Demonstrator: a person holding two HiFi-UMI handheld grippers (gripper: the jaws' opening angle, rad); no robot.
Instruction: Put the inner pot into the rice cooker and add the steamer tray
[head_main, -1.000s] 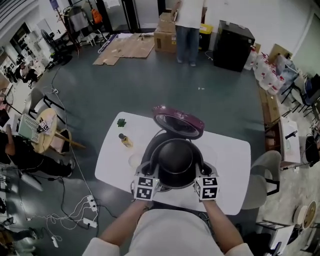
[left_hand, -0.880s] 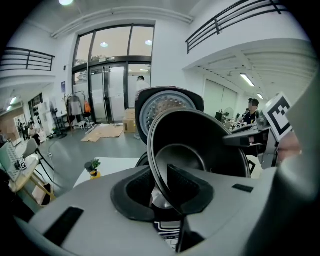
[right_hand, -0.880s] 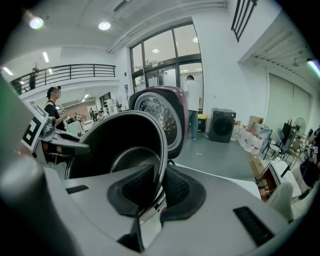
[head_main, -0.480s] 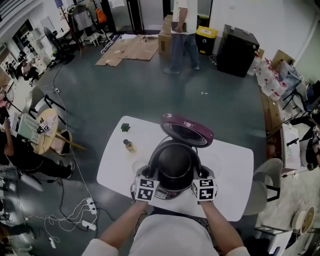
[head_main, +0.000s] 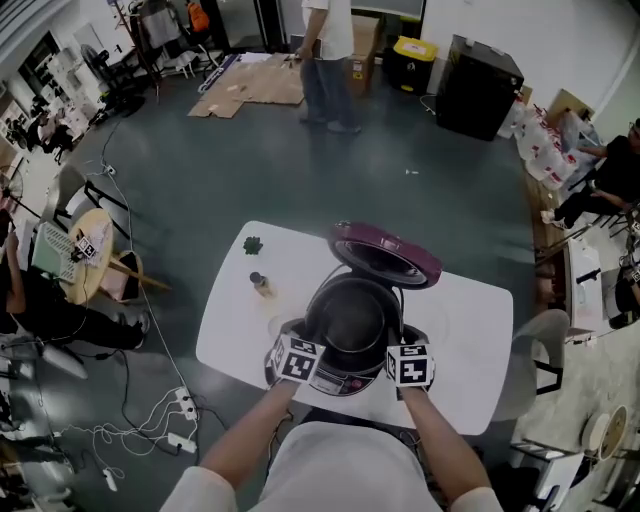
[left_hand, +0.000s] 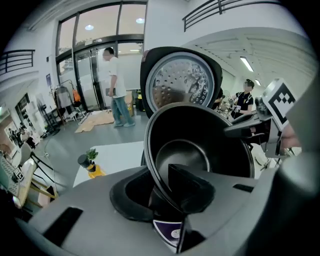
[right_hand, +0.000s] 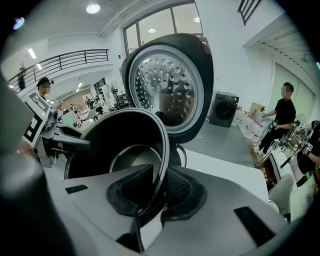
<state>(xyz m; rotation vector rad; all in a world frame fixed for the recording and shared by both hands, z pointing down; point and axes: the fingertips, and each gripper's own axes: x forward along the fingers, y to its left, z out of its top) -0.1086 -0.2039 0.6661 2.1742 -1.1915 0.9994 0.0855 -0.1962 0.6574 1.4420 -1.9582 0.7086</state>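
Black pot (head_main: 352, 312): I see it in cooker (head_main: 340, 384) mouth, lid (head_main: 386, 256) at 1 o'clock.
Left claw (left_hand: 165, 194): grasping pot at 8 o'clock.
Right claw (right_hand: 156, 195): grasping pot at 4 o'clock.

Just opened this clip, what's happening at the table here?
A person holds the black inner pot by its rim, the left gripper on one side and the right gripper on the other, setting it into the rice cooker, whose lid stands open on the white table. Both pairs of jaws have just opened slightly, with the rim between them and the pads apparently on it. No steamer tray is in the pot.
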